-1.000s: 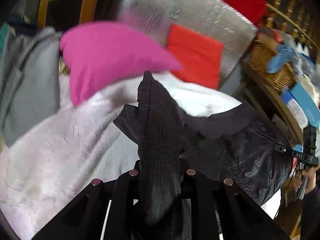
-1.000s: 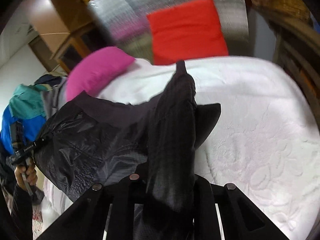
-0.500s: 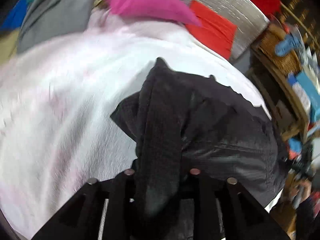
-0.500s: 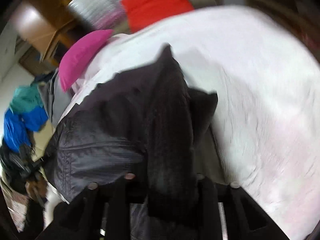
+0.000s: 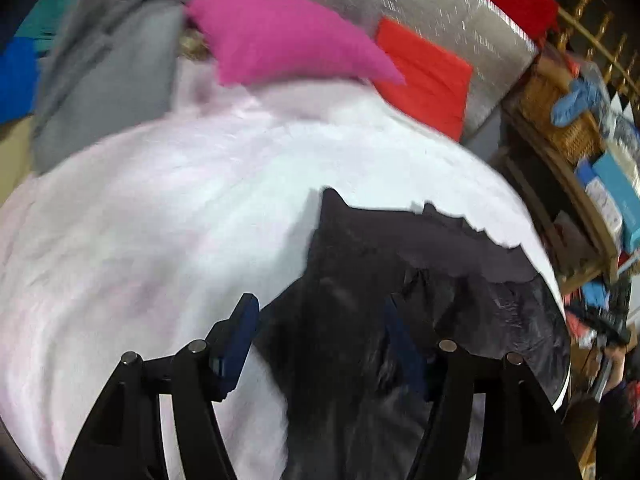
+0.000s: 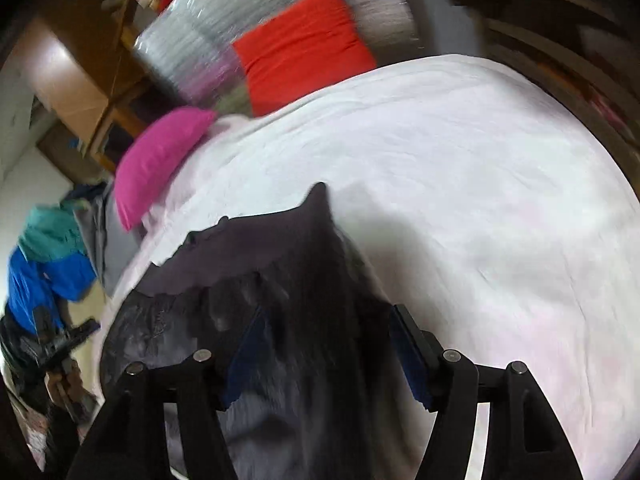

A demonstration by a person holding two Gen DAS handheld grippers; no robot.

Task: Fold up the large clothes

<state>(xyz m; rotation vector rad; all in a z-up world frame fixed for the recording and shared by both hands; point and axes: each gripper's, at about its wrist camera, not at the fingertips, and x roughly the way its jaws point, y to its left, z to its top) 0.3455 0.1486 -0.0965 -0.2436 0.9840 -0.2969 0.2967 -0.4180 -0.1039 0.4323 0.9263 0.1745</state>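
jacket: dark jacket (image 5: pixel 400 320) lying on the white bed cover (image 5: pixel 160 220), kinda bunched; in the left wrist view it fills the picture from about 3 to 6 o'clock, in the right wrist view (image 6: pixel 260 300) from 6 to 9; one pointy corner sticks up toward 12 in both; shiny quilted part sits at the near edge of the bed, matte lining further in; everything's a bit motion-blurred

left gripper: left gripper (image 5: pixel 320 336) has its jaws apart and opening right now; a fold of the jacket sits between the blue pads (image 5: pixel 240 332) but they're not pressing on it as far as I can see; its far pad is half buried against the fabric

right gripper: right gripper (image 6: pixel 328 348) same deal, jaws apart and opening; jacket cloth runs up between the pads (image 6: pixel 408 352), no squeeze visible

bed cover: bare white-pinkish spread takes up 9 to 12 in the left view, 12 to 4 in the right view (image 6: pixel 480 200)

pillows: pink pillow (image 5: pixel 280 44) at 12 o'clock of the left view, touching the cover; red cushion (image 5: pixel 424 76) just beside it at 1, leaning on a silvery panel (image 5: pixel 440 8)

clutter: grey garment (image 5: pixel 100 72) at 10 to 11; wicker basket (image 5: pixel 560 120) on a shelf at 2; blue and teal clothing (image 6: pixel 44 264) at 9 in the right view

person: a hand (image 6: pixel 60 380) at 8 in the right view, holding the other gripper's handle
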